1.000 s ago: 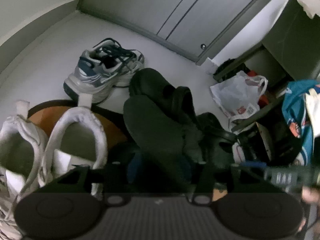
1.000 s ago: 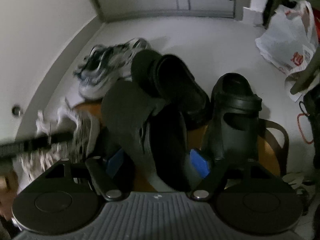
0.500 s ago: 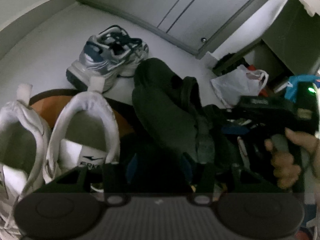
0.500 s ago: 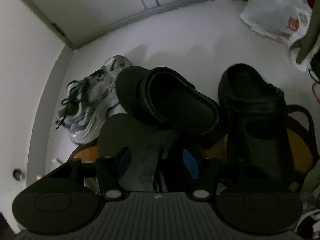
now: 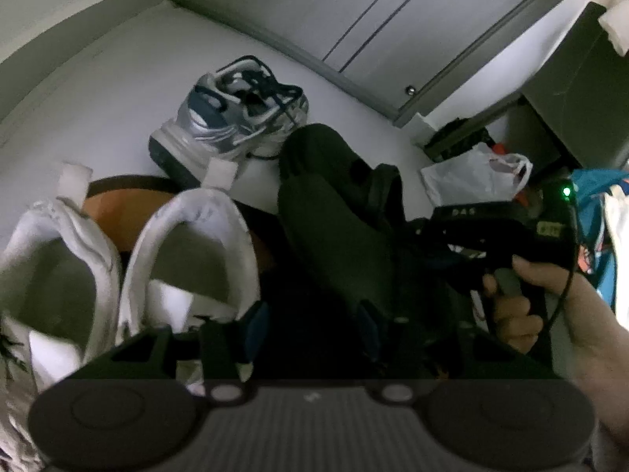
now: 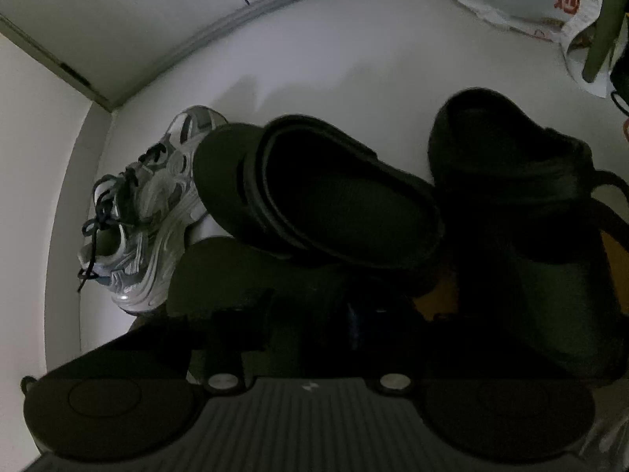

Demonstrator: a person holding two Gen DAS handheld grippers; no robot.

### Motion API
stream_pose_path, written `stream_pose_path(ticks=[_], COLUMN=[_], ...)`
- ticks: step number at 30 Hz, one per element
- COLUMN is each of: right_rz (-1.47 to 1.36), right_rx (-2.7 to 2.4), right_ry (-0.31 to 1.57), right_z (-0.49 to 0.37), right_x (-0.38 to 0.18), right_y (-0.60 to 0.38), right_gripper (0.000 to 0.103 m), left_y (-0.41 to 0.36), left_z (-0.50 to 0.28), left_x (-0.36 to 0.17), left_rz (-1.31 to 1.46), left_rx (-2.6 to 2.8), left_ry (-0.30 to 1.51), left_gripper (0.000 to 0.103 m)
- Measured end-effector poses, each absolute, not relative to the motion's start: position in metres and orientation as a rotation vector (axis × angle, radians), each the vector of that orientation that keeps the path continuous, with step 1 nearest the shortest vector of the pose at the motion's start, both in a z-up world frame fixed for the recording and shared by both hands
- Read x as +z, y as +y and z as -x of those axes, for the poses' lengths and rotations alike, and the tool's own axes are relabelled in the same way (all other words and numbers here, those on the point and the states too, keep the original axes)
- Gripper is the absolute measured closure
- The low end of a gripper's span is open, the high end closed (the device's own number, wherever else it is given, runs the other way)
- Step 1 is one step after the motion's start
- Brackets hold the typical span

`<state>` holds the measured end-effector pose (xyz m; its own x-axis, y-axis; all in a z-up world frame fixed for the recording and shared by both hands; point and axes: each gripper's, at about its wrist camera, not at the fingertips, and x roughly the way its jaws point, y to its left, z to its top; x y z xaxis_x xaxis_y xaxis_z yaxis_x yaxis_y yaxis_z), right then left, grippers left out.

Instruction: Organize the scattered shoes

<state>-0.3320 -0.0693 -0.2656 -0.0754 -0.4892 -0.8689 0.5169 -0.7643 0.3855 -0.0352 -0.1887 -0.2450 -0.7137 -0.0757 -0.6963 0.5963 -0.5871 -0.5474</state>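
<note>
Clogs (image 6: pixel 326 204) | black, smooth, rounded | sneakers (image 5: pixel 188 259) | white, padded

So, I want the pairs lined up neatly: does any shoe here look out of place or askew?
Yes. One black clog lies slanted across a dark overturned shoe, not flat beside its mate. The grey running shoes lie in a heap, off the orange mat that holds the white sneakers.
</note>
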Motion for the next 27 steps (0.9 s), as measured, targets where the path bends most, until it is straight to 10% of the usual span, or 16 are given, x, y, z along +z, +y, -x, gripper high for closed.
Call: stream_pose_path(ticks=[13,27], right_rz=[-1.240,-1.086], right_rx=[-1.766,-1.609], right_ry=[0.257,0.551], right_z=[0.300,0.281], right_x=[-0.192,-0.148], right_y=[-0.047,0.010], right_gripper=[0.090,0.090], left_y=[-0.182,-0.165], left_z=[0.039,0.058], left_x=[-0.233,-0.224], left_rz=[-0.863,-0.832], left_rx=[-2.336,-2.339], left_ry=[1.077,1.050], left_gripper=[0.050,0.045])
